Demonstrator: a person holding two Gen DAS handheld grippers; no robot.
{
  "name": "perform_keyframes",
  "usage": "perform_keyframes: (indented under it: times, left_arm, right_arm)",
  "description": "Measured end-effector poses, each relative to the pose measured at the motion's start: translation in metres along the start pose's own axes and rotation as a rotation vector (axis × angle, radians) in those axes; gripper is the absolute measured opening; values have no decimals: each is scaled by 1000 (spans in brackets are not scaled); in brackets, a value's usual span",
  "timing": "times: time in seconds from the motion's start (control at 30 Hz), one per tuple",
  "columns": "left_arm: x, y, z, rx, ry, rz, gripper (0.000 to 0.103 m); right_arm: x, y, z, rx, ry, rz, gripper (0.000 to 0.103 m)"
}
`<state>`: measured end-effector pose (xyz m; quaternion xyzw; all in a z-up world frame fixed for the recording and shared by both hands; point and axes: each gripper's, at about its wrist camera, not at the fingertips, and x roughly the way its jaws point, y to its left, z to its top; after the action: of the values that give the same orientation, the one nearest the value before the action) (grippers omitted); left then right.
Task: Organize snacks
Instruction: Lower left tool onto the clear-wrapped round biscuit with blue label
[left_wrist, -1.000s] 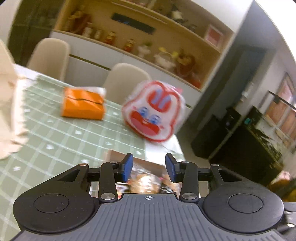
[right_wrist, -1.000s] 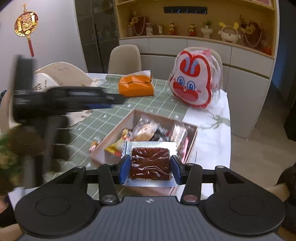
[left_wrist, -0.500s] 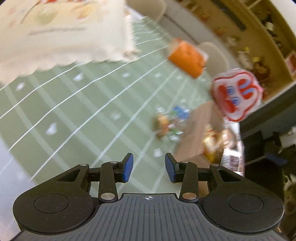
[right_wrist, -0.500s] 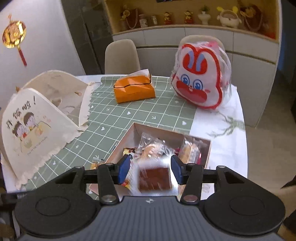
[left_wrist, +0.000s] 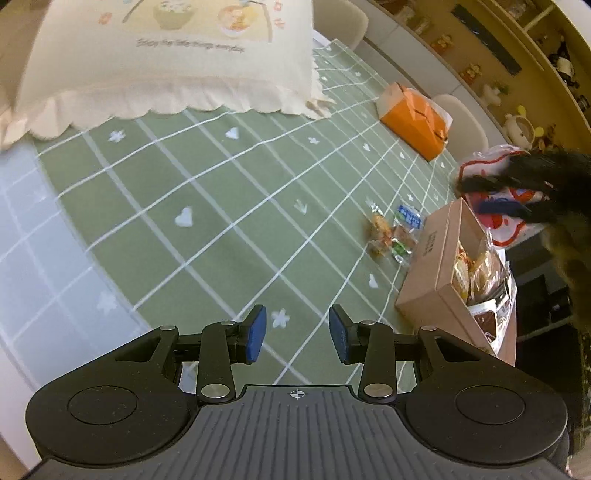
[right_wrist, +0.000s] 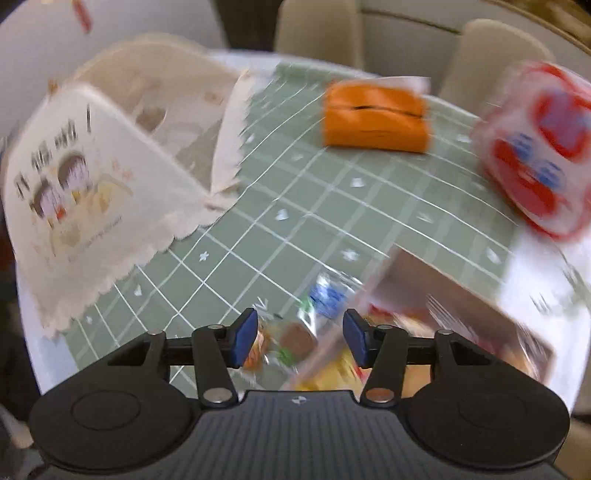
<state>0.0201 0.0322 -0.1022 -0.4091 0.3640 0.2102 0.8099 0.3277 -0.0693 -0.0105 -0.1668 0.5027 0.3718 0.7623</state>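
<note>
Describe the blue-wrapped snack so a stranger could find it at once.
Start at the green checked tablecloth and find the brown cardboard box near its right edge. A few small wrapped snacks lie loose on the cloth just left of the box. The one you want is the blue-and-white packet, farthest from the camera; its neighbours are orange and brown.

Bare green cloth (left_wrist: 221, 206) stretches wide ahead of the left gripper (left_wrist: 297, 334). The cream cover (left_wrist: 166, 59) walls off the far left; the loose snacks (left_wrist: 393, 230) and box (left_wrist: 439, 273) block the right, the orange pack (left_wrist: 413, 122) beyond.
</note>
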Motion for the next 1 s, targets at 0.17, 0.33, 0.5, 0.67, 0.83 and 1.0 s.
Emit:
perform_keyframes:
  times: [0.17, 0.33, 0.5, 0.67, 0.83, 1.0]
  left_arm:
    - [-14, 14, -19, -72, -3, 31, 42]
    - [-23, 33, -30, -142, -24, 80, 42]
    - [-25, 33, -25, -126, -39, 76, 41]
    - [-14, -14, 4, 149, -56, -15, 41]
    - [24, -79, 50, 474, 23, -106, 41]
    - [87, -133, 91, 628, 102, -41, 41]
  right_arm:
    - [74, 17, 17, -15, 176, 53, 46]
    - [109, 44, 1, -71, 242, 31, 30]
    - [81, 56, 1, -91, 256, 243, 29]
    - [31, 37, 4, -139, 121, 118, 30]
    - [-12, -5, -19, -40, 36, 96, 33]
    - [-41, -34, -62, 19, -51, 67, 40]
